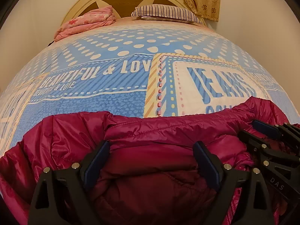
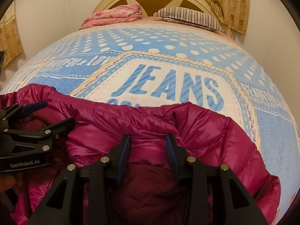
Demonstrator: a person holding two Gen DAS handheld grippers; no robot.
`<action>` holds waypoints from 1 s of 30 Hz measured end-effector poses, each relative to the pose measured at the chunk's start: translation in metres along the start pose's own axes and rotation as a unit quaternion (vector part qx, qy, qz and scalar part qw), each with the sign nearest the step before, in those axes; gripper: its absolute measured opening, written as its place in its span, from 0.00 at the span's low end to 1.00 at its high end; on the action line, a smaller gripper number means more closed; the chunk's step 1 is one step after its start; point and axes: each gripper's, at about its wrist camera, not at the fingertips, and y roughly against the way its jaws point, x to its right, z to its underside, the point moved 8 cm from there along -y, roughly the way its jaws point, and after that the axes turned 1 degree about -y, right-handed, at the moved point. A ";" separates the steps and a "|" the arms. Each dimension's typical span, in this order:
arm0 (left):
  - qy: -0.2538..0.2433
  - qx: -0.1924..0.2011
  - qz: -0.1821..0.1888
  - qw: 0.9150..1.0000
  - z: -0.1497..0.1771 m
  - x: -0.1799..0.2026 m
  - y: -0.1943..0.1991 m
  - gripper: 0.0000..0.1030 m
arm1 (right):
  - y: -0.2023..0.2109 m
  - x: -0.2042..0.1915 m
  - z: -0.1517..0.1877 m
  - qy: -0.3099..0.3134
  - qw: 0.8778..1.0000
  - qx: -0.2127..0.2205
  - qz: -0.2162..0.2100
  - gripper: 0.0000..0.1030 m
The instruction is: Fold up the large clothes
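Black fingers of the left gripper [image 1: 151, 153] stood wide apart over the magenta puffer jacket [image 1: 168, 131], which lay bunched at the near edge of the bed on the blue printed bedspread [image 1: 116, 101]. The right gripper [image 2: 148, 146] had its fingers drawn narrower, with a ridge of the jacket's padded fabric between them; whether the pads [image 2: 125, 150] actually pinched that ridge could not be told. Each gripper showed at the edge of the other's view, so the two tools were close together. The shell looked slick and air-filled, and I judged a shallow pinch likely to slide off, letting the fold spring back. A wide-open left gripper closing into that loft might catch several layers at once and drag the whole heap rather than one edge. Working so near each other, the grippers also risked knocking together.
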 end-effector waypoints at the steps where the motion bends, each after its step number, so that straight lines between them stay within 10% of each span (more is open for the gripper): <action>1: -0.001 0.000 -0.001 1.000 0.000 0.000 0.000 0.89 | 0.000 0.000 0.000 0.000 1.000 0.000 0.001 0.42; 30: -0.013 -0.008 -0.020 1.000 0.001 0.002 -0.004 0.92 | -0.001 -0.005 0.001 0.015 1.000 -0.002 0.021 0.42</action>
